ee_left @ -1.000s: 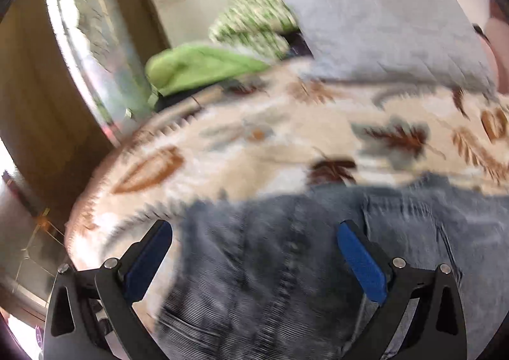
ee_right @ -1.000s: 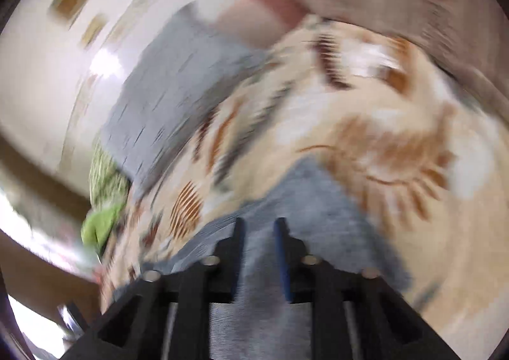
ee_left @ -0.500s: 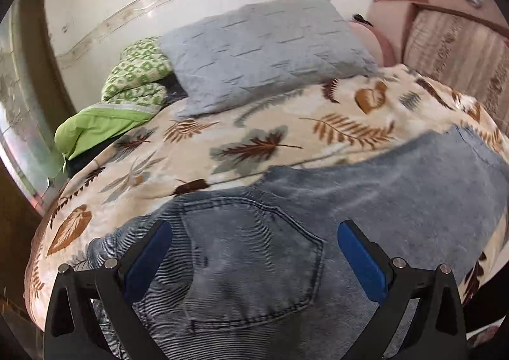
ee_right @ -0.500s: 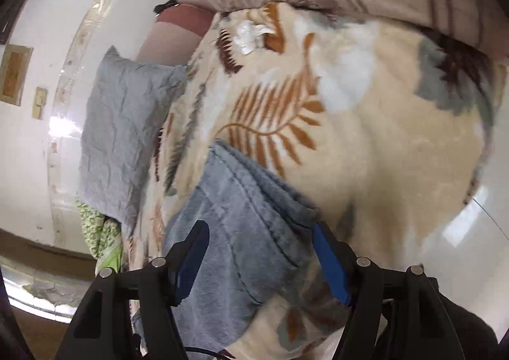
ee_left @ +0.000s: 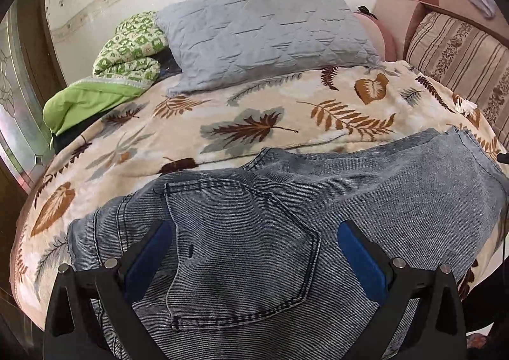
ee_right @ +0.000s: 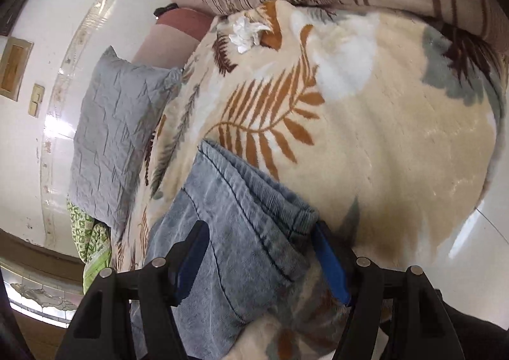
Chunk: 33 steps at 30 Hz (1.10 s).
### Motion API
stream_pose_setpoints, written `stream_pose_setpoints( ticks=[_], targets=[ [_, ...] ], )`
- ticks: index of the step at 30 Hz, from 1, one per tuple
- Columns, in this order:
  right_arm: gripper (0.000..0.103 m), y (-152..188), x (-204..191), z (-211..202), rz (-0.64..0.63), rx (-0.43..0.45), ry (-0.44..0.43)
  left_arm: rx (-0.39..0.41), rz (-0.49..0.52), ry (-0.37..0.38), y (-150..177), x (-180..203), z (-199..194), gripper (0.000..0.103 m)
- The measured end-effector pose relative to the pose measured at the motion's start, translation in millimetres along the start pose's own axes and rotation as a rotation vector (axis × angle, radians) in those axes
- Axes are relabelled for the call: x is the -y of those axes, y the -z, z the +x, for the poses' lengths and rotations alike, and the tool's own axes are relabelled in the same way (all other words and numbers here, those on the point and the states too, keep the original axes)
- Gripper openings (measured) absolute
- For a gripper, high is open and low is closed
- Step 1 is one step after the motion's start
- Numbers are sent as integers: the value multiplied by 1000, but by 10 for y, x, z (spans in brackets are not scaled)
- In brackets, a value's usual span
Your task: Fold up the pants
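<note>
Light blue denim pants (ee_left: 286, 217) lie flat on a leaf-patterned blanket (ee_left: 222, 124), waist and back pocket near the left gripper, legs running right. My left gripper (ee_left: 254, 242) is open and empty, hovering over the back pocket. In the right wrist view the hem end of the legs (ee_right: 241, 201) lies on the blanket (ee_right: 397, 137). My right gripper (ee_right: 259, 248) is open, its fingers on either side of the leg hem, holding nothing.
A grey quilted pillow (ee_left: 270, 32) and a green folded quilt (ee_left: 127, 54) lie at the head of the bed. A striped cushion (ee_left: 461, 51) stands at the right. A crumpled white tissue (ee_right: 246, 32) lies on the blanket. The bed edge and floor (ee_right: 477, 248) are at the right.
The right gripper, shut a second ago, has opened over the leg hem. Both views swung and steadied; the pants now lie spread on the blanket.
</note>
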State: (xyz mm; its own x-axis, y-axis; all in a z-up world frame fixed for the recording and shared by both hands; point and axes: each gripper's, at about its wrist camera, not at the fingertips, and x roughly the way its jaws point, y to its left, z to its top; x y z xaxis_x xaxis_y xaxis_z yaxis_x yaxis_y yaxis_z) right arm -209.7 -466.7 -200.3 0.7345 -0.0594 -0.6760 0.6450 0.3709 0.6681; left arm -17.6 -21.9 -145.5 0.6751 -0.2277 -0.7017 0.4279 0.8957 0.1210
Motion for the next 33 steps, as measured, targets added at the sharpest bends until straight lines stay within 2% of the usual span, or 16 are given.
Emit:
stream_pose_setpoints(
  ticks=[4,5,6,12,17,22,29,30,32,33],
  targets=[
    [66,1,-19,16,6,0,-67,-10,-10,15,-7,1,11,103],
    [51,6,-26,29,4,-13,-82,-13,-14,18,-7,-3,14,103],
    [27,20,-46,49,-6,-26,-86,-18,-19,23,-6,-7,20,103],
    [25,137,-478,-133,-201,56,-35,-34,-46,31,-4,-71,40,103],
    [24,390,-1103,-278,-436,71,-65,-44,-90,30,-13,-169,61,103],
    [24,934,-1720,-211,-649,-19,-105,-56,-146,39,-21,-295,67,103],
    [25,1891,-2048,227,-836,-248,-132,-53,-198,39,-33,-434,53,103],
    [27,2046,-2053,336,-871,-296,-116,-56,-205,43,-34,-445,60,103],
    [30,2304,-2017,566,-924,-381,-26,-63,-206,48,-33,-448,74,103],
    [32,2417,-2006,616,-966,-383,6,-66,-201,46,-30,-441,80,103]
  ],
)
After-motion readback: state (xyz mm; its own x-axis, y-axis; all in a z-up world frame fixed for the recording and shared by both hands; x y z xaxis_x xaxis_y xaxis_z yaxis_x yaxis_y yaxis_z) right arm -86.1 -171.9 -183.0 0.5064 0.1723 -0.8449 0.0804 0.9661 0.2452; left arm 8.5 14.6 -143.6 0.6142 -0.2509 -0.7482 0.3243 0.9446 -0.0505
